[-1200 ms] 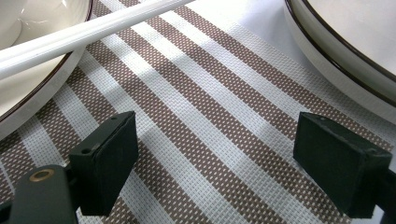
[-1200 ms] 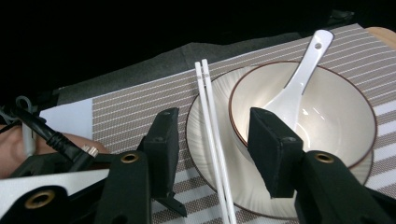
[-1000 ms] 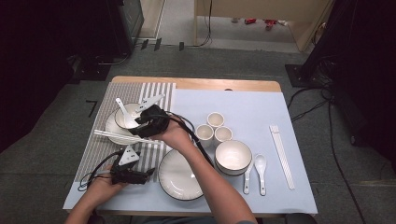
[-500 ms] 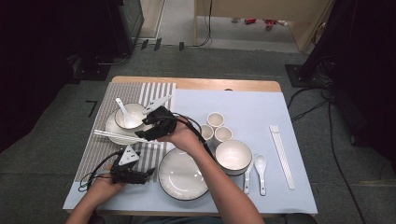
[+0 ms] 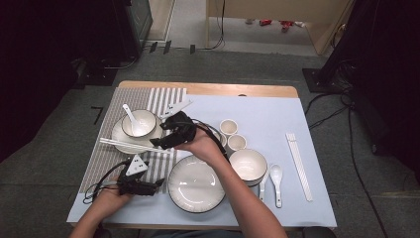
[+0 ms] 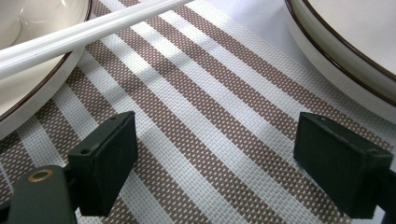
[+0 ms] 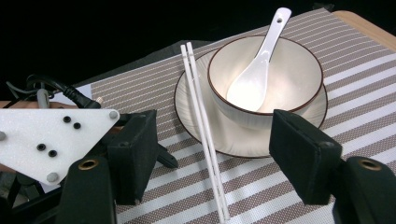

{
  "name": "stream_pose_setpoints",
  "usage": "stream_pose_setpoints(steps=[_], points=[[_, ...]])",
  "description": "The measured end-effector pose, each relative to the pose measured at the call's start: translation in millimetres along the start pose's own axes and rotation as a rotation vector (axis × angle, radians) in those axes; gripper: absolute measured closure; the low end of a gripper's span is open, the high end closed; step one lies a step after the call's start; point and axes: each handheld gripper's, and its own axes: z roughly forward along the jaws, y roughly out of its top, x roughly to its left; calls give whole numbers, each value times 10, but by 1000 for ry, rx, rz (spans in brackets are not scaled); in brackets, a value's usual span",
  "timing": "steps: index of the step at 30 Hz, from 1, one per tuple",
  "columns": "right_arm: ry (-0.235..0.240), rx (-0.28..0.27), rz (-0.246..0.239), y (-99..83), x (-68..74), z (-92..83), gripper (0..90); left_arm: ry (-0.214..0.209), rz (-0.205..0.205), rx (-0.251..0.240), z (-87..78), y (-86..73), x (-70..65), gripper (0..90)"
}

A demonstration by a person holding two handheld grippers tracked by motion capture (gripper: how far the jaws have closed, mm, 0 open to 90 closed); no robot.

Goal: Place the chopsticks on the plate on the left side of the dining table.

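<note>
A pair of white chopsticks (image 7: 204, 130) lies across the rim of a white plate (image 7: 243, 142) and onto the striped mat (image 5: 106, 161). On that plate stands a bowl (image 7: 299, 70) with a white spoon (image 7: 259, 60) in it. My right gripper (image 5: 157, 143) hovers just right of the chopsticks (image 5: 130, 145). Its jaws have just been opening and the right gripper (image 7: 217, 140) is open, the chopsticks lying loose below the gap. My left gripper (image 5: 157, 183) rests low over the mat. The left gripper (image 6: 224, 149) is open with nothing between its jaws.
A large white plate (image 5: 198, 184) sits at the front centre, near the left gripper. A second bowl (image 5: 247, 163), two spoons (image 5: 276, 178), small cups (image 5: 229, 126) and another chopstick pair (image 5: 299, 166) lie on the pale blue mat (image 5: 277, 114) to the right.
My right gripper has drawn back to the right, away from the bowl and plate. The chopsticks stay lying on the plate rim. The left gripper has not moved.
</note>
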Motion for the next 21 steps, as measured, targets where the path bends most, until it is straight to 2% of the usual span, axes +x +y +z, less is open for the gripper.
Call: stream_pose_setpoints(steps=[9,12,21], points=[[-30,0,-13,-59,21,-98,294,2,2,1,-2,1,-3,140],[-17,-9,-13,-74,35,-138,286,2,2,2,-2,2,0,140],[-59,2,-24,-135,22,-219,277,1,1,2,-2,1,2,140]])
